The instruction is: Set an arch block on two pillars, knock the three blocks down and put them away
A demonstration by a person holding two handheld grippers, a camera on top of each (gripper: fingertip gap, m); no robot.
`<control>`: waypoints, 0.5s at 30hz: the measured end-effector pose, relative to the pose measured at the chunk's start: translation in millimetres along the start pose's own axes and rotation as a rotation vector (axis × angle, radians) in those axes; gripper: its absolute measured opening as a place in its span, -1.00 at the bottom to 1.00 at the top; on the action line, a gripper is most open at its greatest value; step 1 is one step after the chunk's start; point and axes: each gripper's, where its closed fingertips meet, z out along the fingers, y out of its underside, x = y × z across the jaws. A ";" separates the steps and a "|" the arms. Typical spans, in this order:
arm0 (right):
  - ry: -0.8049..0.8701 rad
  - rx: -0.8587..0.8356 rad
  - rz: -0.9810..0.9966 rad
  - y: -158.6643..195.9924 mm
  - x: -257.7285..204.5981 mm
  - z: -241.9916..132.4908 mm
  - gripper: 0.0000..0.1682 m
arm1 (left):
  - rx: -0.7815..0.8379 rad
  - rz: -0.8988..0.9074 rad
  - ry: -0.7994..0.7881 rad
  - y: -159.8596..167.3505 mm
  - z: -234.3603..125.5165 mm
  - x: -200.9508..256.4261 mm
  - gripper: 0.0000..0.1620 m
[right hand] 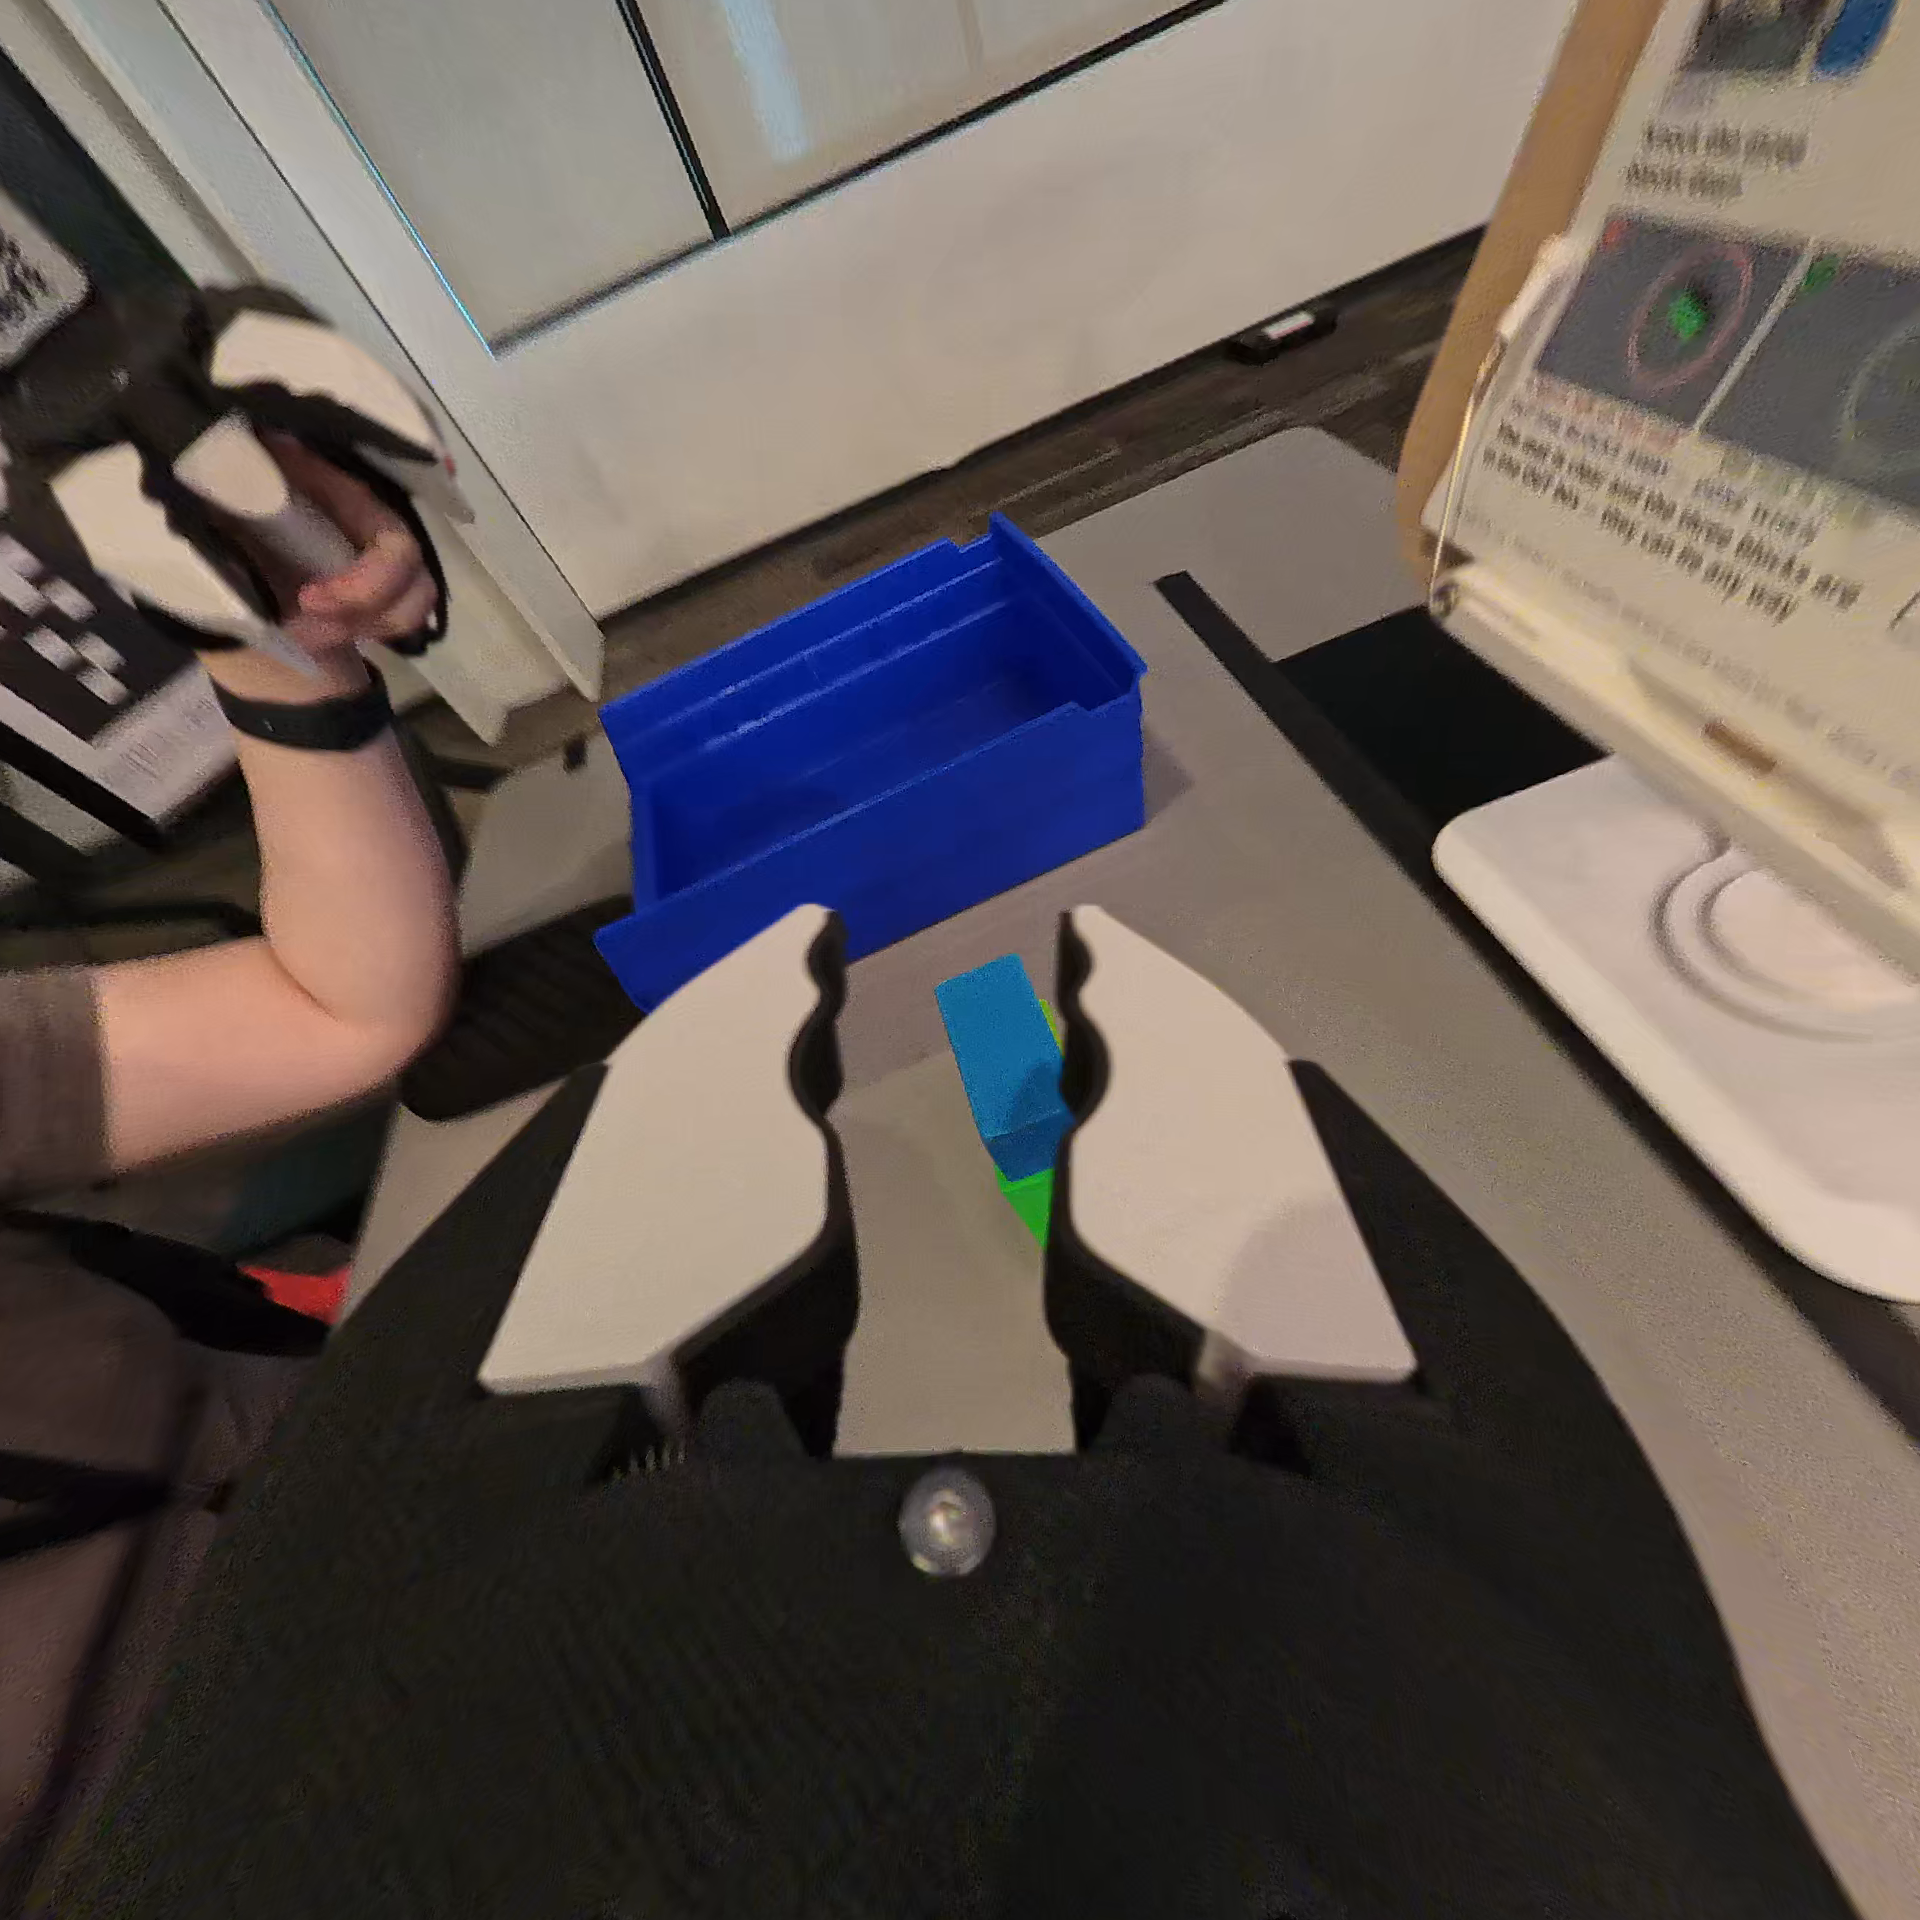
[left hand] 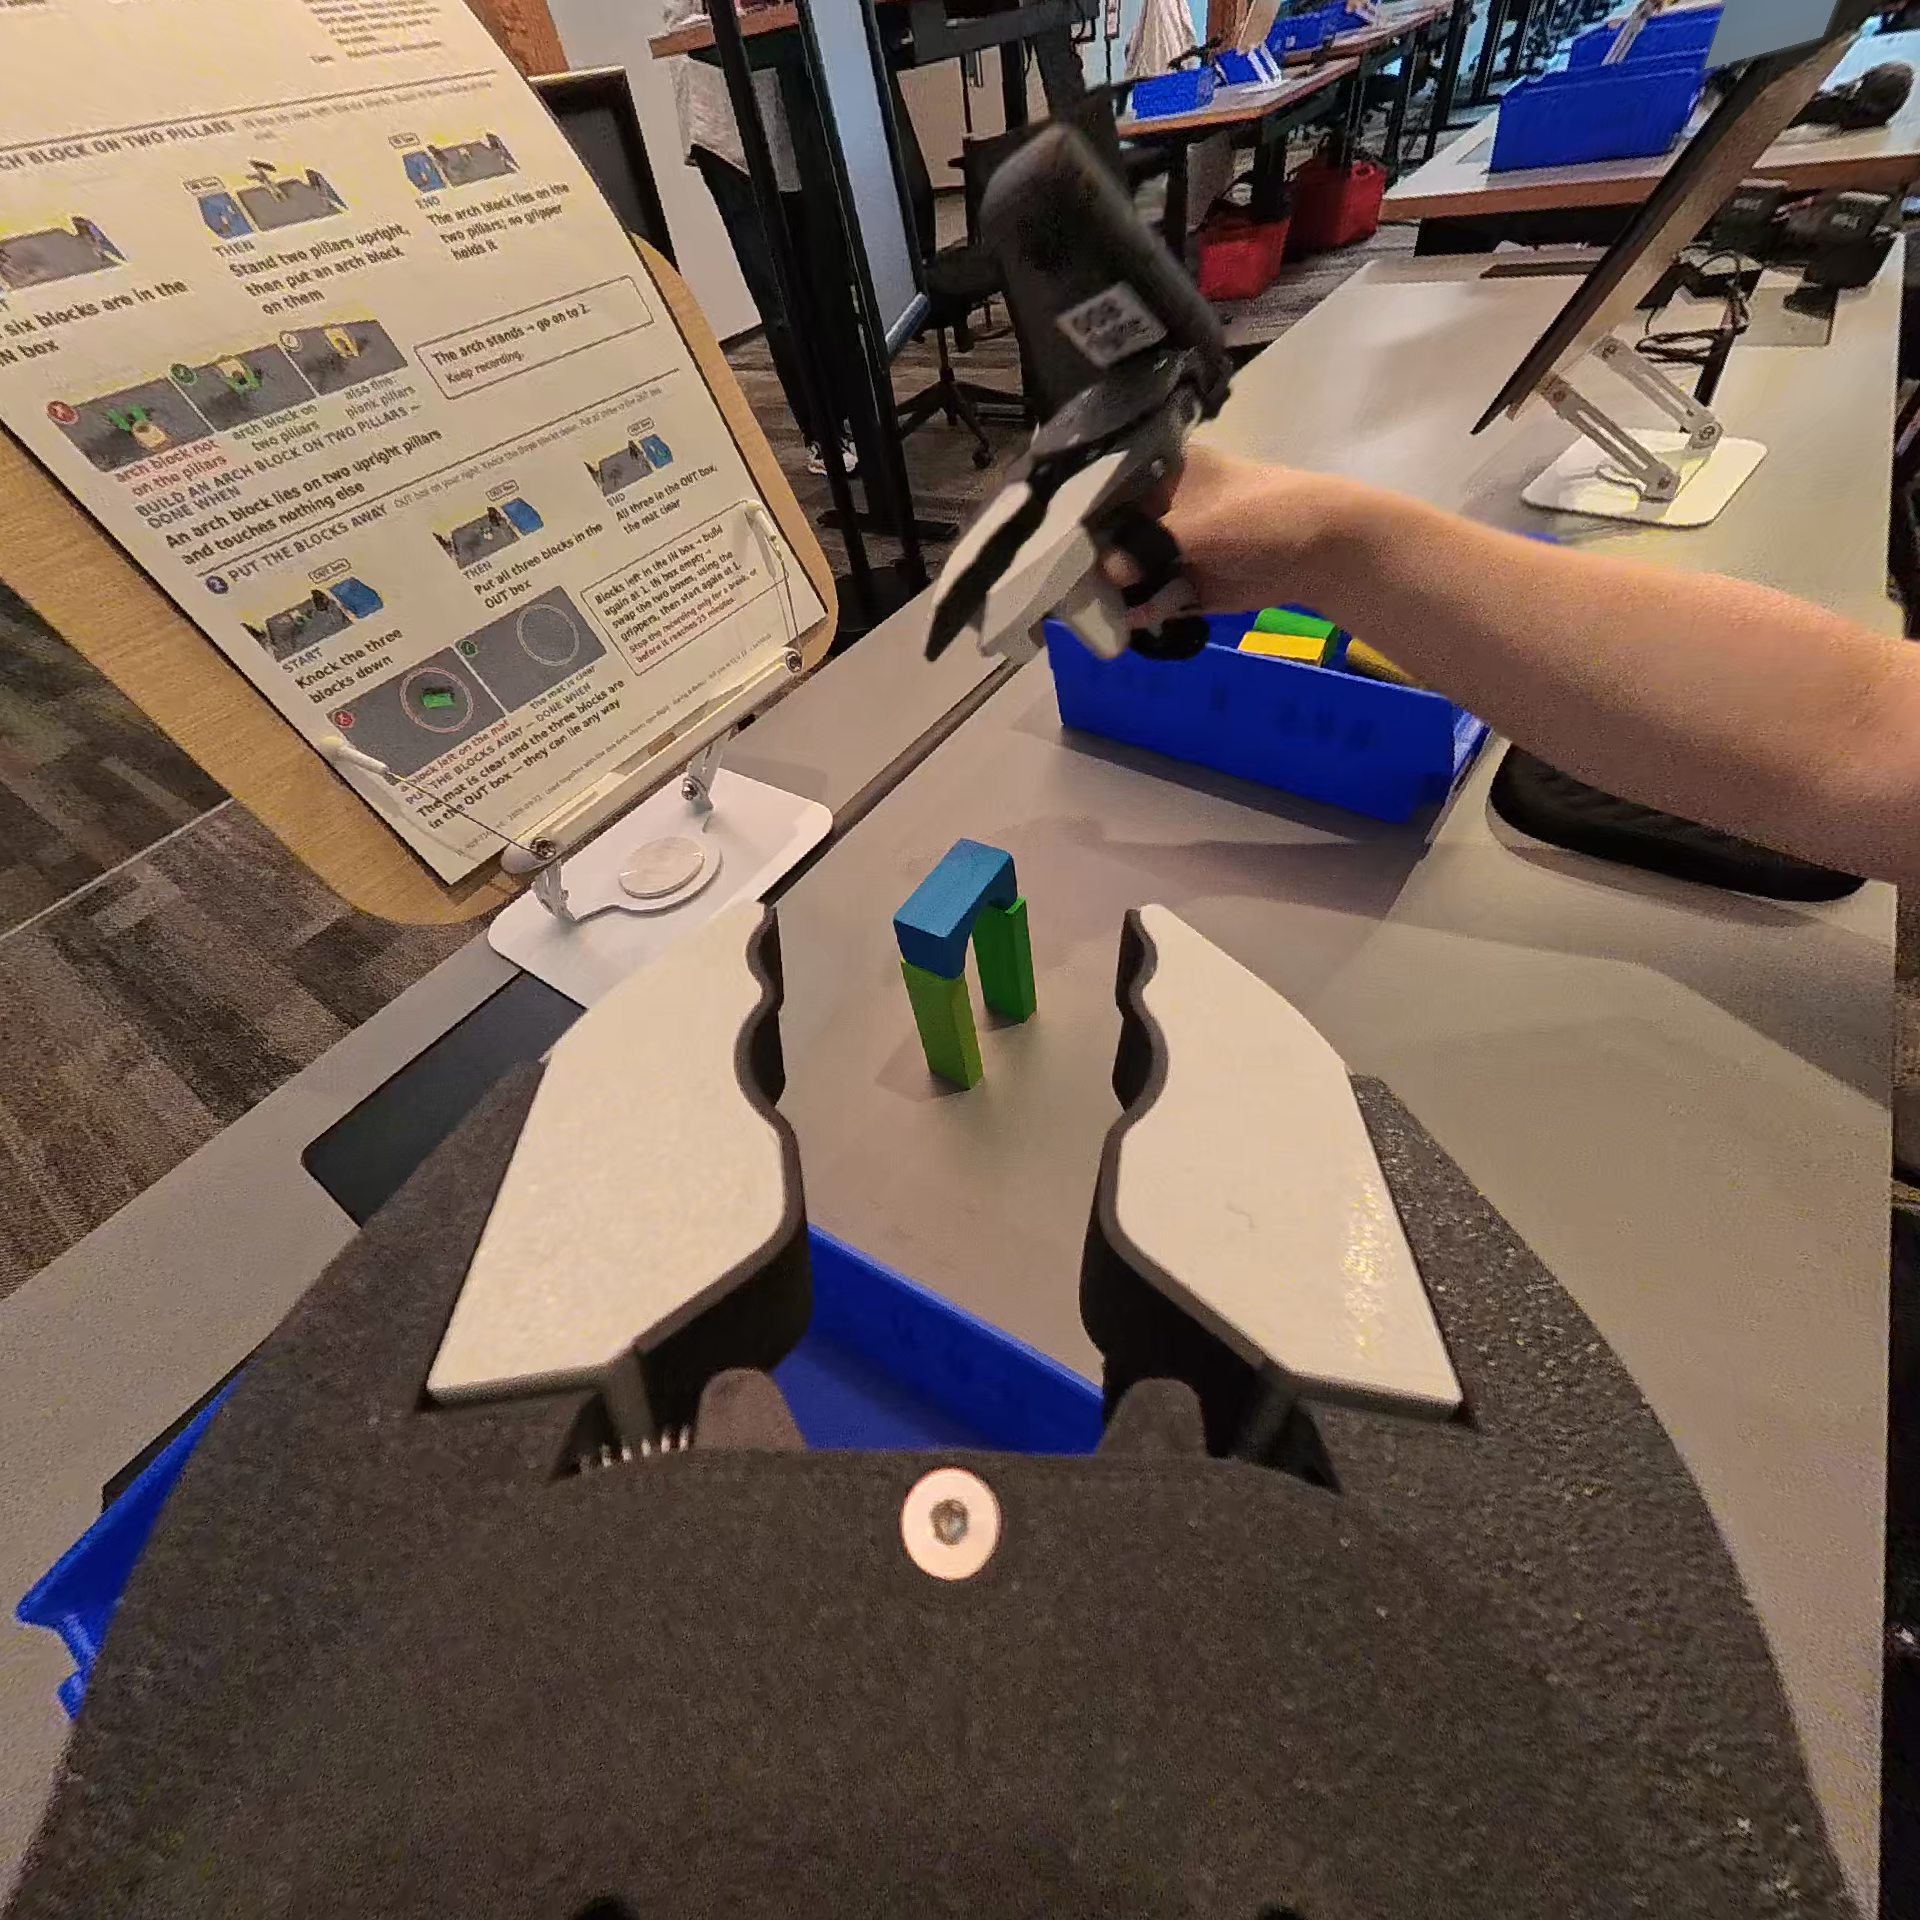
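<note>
A blue arch block [left hand: 951, 899] rests on two upright green pillars [left hand: 943, 1023] on the grey mat [left hand: 1299, 1091]. My left gripper [left hand: 948, 930] is open and empty. It is held back from the arch, above an empty blue box [left hand: 935, 1351]. My right gripper [right hand: 945, 925] is open and empty, looking down on the arch block [right hand: 997, 1060] and a green pillar [right hand: 1029, 1200], which sit close to its right finger. In the left wrist view the right gripper [left hand: 997, 592] hangs high above the far side of the mat.
A far blue box [left hand: 1247, 717] holds green and yellow blocks. The empty blue box [right hand: 883, 727] sits beyond the arch in the right wrist view. An instruction board [left hand: 416, 468] on a white stand [right hand: 1714, 987] borders the mat. A second stand [left hand: 1642, 468] is farther off. The grippers' ends are close to 20 cm from one another. The green pillar [right hand: 1029, 1200] is about 15 cm from my right fingertips and 25 cm from my left.
</note>
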 end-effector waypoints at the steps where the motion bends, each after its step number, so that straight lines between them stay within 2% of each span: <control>1: -0.013 0.020 0.045 3.2 7.6 2.6 -0.66 | -0.001 0.000 0.000 0.2 0.5 0.1 -0.24; 3: 0.025 0.059 0.071 9.7 29.2 5.1 -0.95 | -0.002 -0.004 0.001 0.6 1.4 0.0 -0.24; 4: 0.079 0.061 0.072 14.8 44.0 5.1 -0.99 | -0.005 -0.004 0.002 1.1 1.8 -0.1 -0.24; 10: 0.462 -0.105 0.119 73.3 134.3 1.8 -0.99 | -0.021 -0.003 0.002 4.0 3.9 -1.1 -0.25; 13: 0.547 -0.252 0.173 112.9 158.7 9.9 -0.99 | -0.027 0.000 -0.001 5.1 4.4 -1.9 -0.25; 15: 0.526 -0.304 0.188 128.4 159.0 24.8 -0.99 | -0.031 0.001 -0.001 6.0 4.0 -2.1 -0.25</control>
